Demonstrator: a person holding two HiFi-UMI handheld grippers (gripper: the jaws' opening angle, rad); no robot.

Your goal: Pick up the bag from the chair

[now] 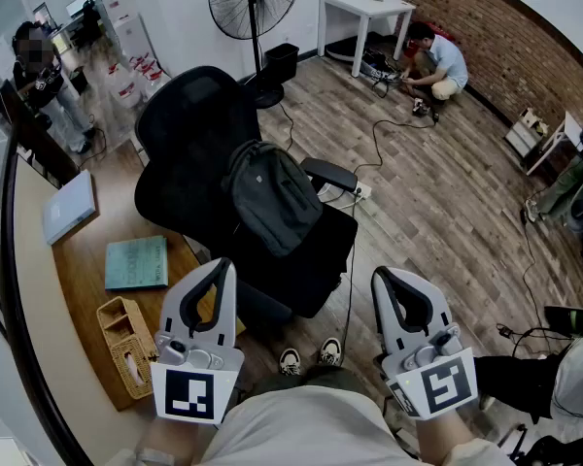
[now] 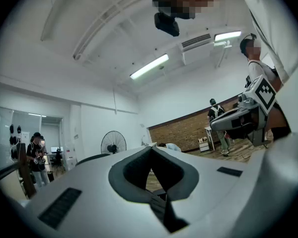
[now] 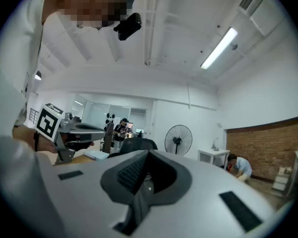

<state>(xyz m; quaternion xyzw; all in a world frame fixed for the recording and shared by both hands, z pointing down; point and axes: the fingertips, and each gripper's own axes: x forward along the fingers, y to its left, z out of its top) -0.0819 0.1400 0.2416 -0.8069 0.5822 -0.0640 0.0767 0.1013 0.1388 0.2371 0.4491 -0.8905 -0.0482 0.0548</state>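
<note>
Head view looks steeply down on a black office chair at the centre of the frame, with a dark grey bag propped on its seat, leaning back against the backrest just left of the armrest. Both grippers sit low in the frame, well apart from the bag and touching neither it nor the chair. The left gripper is at lower left, its tip overlapping the near edge of the chair in the picture. The right gripper is at lower right, over the wooden floor. In the left gripper view the jaws are pressed together at the tip with nothing between them, and the right gripper view shows its jaws likewise closed on each other and empty. A wooden desk runs along the left edge of the frame, carrying a teal book, a pale blue flat object and a wicker basket. At the top of the frame stands a pedestal fan, with a white table to its right and a person crouching beside it near the brick wall. A pair of shoes shows between the two grippers at the bottom.
</note>
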